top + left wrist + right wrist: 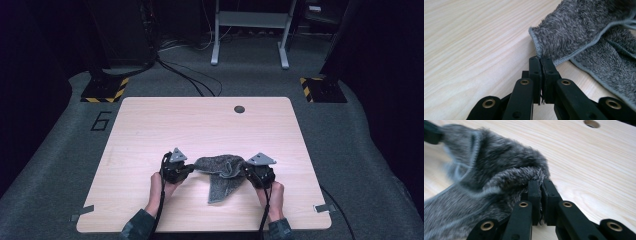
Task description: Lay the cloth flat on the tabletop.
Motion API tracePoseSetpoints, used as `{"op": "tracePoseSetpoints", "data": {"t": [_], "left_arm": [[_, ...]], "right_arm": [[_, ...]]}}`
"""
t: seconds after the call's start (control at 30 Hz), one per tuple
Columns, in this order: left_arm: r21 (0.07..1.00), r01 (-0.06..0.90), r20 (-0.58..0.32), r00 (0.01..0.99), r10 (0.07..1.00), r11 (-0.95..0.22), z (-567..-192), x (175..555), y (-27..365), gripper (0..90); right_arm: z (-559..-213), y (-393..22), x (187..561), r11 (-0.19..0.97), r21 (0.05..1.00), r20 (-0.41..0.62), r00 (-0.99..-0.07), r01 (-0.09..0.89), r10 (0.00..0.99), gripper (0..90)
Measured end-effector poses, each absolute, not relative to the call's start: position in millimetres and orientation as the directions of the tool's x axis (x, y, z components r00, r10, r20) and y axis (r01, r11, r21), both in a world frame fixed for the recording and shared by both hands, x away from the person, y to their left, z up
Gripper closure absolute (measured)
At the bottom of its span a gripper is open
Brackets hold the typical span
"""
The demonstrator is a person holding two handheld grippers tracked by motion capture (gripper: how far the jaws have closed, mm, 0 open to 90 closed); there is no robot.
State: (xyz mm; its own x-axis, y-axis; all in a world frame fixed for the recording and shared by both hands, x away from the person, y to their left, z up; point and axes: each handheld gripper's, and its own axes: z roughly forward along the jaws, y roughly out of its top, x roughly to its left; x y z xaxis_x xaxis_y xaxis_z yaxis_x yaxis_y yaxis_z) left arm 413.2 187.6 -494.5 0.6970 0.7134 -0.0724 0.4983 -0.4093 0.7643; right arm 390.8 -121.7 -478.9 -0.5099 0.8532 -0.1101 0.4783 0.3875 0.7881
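You've got the grey towel (pixel 220 172) strung between your two hands near the front edge of the table (pixel 150 120), a little right of centre. Your left gripper (pixel 186 169) is clenched on the towel's left end: in the left gripper view the jaws are pressed together right at the hemmed corner (pixel 538 51), with the edge pinched between the tips. Your right gripper (pixel 246 171) is clamped too, buried in the pile at the opposite end; in the right gripper view the fibres (pixel 534 176) bunch over the jaw tips, though that picture is blurred on its left side, so I can't say for sure whether you have the hem or just a fold of cloth.

Here's what matters for the coming move, as I judge it. The towel's held edge runs side to side between your hands, roughly parallel to the table's front edge, and it sags and bunches in the middle. A loose flap (pixel 216 192) hangs toward you, lying on the wood between your hands. Both hands sit about equally near their ends, so neither leads. Pulling the grippers straight apart along that line should take out the slack; the flap toward you looks likely to drag.
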Motion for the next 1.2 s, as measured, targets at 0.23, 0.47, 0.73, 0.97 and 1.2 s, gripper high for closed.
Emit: {"op": "tracePoseSetpoints", "data": {"t": [0.23,0.47,0.73,0.97,1.2], "left_arm": [[0.778,0.487,-0.065,0.690,0.721,-0.396,-490.2,408.6,199.3,87.5],[0.771,0.506,-0.080,0.679,0.730,-0.386,-491.4,407.1,203.7,87.4],[0.759,0.521,-0.090,0.679,0.728,-0.392,-497.1,405.8,203.0,85.6],[0.733,0.557,-0.121,0.672,0.730,-0.391,-501.5,411.2,200.5,57.5],[0.709,0.581,-0.122,0.659,0.742,-0.399,-504.4,420.0,196.5,39.9]], "right_arm": [[-482.2,-139.8,399.6,0.341,0.780,-0.077,-0.460,0.525,0.885,85.4],[-483.0,-147.9,399.2,0.305,0.770,-0.046,-0.428,0.561,0.903,72.1],[-481.2,-167.0,362.1,0.259,0.781,0.026,-0.445,0.568,0.895,60.2],[-491.2,-155.4,352.6,0.273,0.757,0.082,-0.501,0.593,0.862,57.5],[-502.5,-139.0,361.0,0.296,0.719,0.100,-0.515,0.629,0.851,59.3]]}}
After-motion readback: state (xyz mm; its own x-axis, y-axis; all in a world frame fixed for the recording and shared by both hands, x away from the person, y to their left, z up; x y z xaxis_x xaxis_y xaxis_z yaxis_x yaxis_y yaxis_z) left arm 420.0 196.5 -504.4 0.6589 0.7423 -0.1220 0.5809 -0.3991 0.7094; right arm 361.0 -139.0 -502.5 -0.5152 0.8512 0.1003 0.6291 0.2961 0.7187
